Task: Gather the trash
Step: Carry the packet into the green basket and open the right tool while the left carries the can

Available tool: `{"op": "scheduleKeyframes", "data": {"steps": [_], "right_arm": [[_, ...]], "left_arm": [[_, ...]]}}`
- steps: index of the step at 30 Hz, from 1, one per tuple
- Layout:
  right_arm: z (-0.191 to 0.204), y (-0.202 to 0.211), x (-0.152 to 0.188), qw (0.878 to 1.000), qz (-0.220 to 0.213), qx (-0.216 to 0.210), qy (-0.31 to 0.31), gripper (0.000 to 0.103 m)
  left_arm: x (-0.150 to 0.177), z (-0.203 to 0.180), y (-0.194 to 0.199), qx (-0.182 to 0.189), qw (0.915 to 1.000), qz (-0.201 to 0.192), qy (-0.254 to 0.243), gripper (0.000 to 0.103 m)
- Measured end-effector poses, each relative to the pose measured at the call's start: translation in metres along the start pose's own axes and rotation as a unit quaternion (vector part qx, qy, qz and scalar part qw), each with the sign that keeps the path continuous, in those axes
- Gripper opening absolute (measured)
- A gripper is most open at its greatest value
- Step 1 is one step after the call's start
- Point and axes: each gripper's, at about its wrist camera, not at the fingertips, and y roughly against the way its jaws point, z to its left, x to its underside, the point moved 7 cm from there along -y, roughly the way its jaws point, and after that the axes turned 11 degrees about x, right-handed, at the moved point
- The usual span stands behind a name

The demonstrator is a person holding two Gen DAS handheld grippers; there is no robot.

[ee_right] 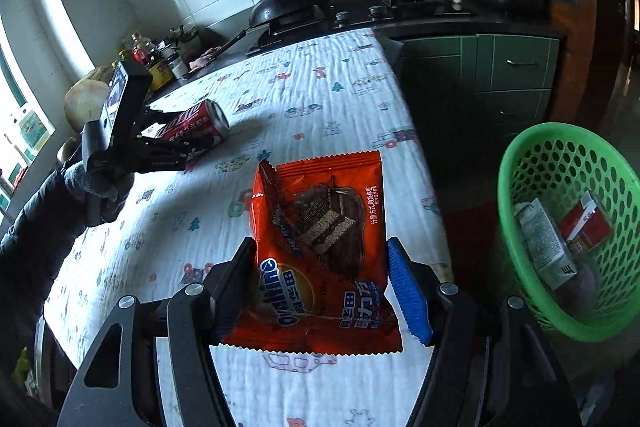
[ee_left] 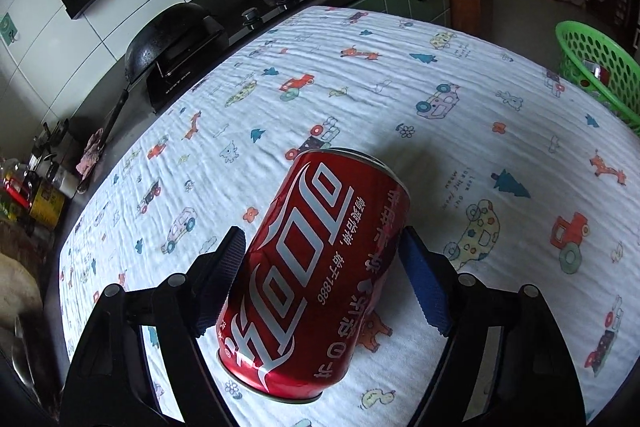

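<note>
left tongs (ee_left: 320, 267) straddling red can (ee_left: 316, 267) lying on bench (ee_left: 400, 87), pads not clearly biting. right tongs (ee_right: 320, 287) pinching orange wrapper (ee_right: 320, 247) near green basket (ee_right: 516, 163). risks: can rolling off a loose squeeze; limp wrapper slipping before basket.

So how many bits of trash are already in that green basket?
2 that I can see in the green basket: a white tube lying on the left and a red carton beside it on the right. More may lie hidden underneath.

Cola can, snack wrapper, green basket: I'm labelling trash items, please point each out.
Cola can (ee_left: 316, 267): left wrist view, middle of its red side.
Snack wrapper (ee_right: 320, 247): right wrist view, printed front.
Green basket (ee_right: 516, 163): right wrist view, left rim.
</note>
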Motion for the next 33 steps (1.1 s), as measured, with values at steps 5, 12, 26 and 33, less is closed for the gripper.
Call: {"op": "scheduleKeyframes", "data": {"steps": [5,12,26,33], "right_arm": [[-0.055,0.012,-0.011,0.998,-0.015,0.042,-0.036,0.063],[-0.151,0.018,-0.021,0.989,-0.018,0.121,-0.082,0.063],[-0.283,-0.014,0.010,0.970,0.020,0.175,-0.169,0.070],[-0.291,-0.008,0.017,0.971,0.005,0.158,-0.180,0.083]], "left_arm": [[0.002,-0.004,0.006,0.000,0.9995,-0.004,0.030,0.074],[-0.001,-0.026,0.026,0.027,0.9974,-0.027,0.061,0.072],[-0.041,-0.115,0.057,0.115,0.9871,-0.077,0.080,0.070],[-0.088,-0.186,0.053,0.165,0.9804,-0.093,0.056,0.069]]}}
